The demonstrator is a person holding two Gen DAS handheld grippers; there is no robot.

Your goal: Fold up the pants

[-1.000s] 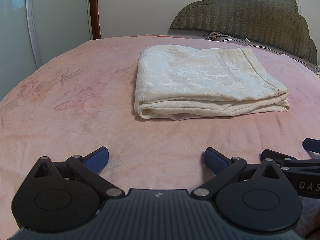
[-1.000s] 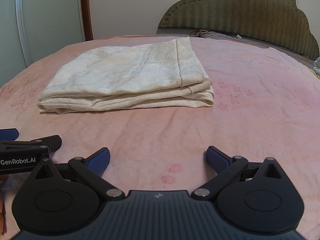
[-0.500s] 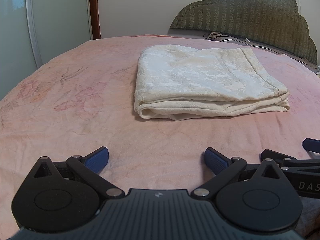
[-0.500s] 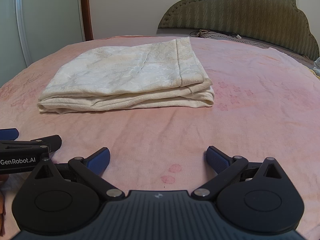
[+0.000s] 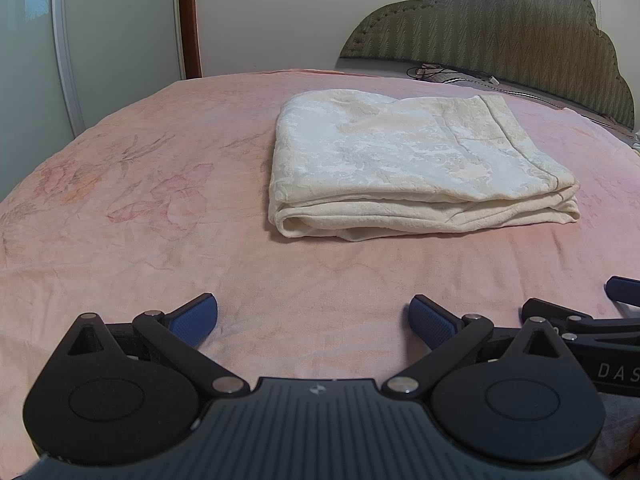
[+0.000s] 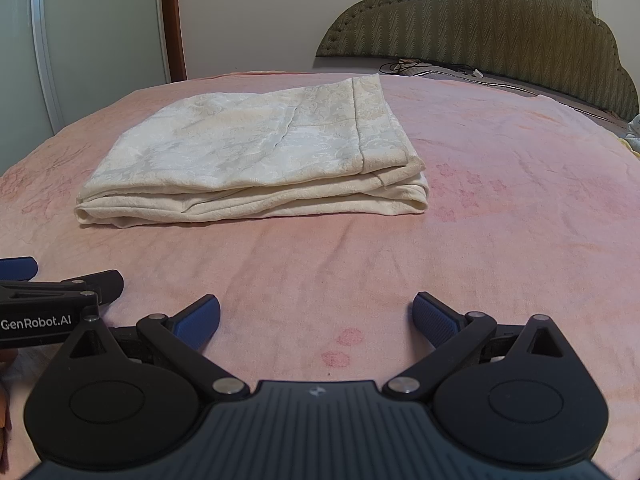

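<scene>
Cream patterned pants lie folded into a flat rectangular stack on the pink bedspread; in the right wrist view the pants sit left of centre. My left gripper rests low near the bed's front, open, with nothing between its blue pads, well short of the stack. My right gripper is likewise open and empty, beside the left one. Each gripper's fingers show at the other view's edge.
A green padded headboard stands behind the bed at the back right, with cables lying before it. A white wardrobe and a brown door frame stand at the left.
</scene>
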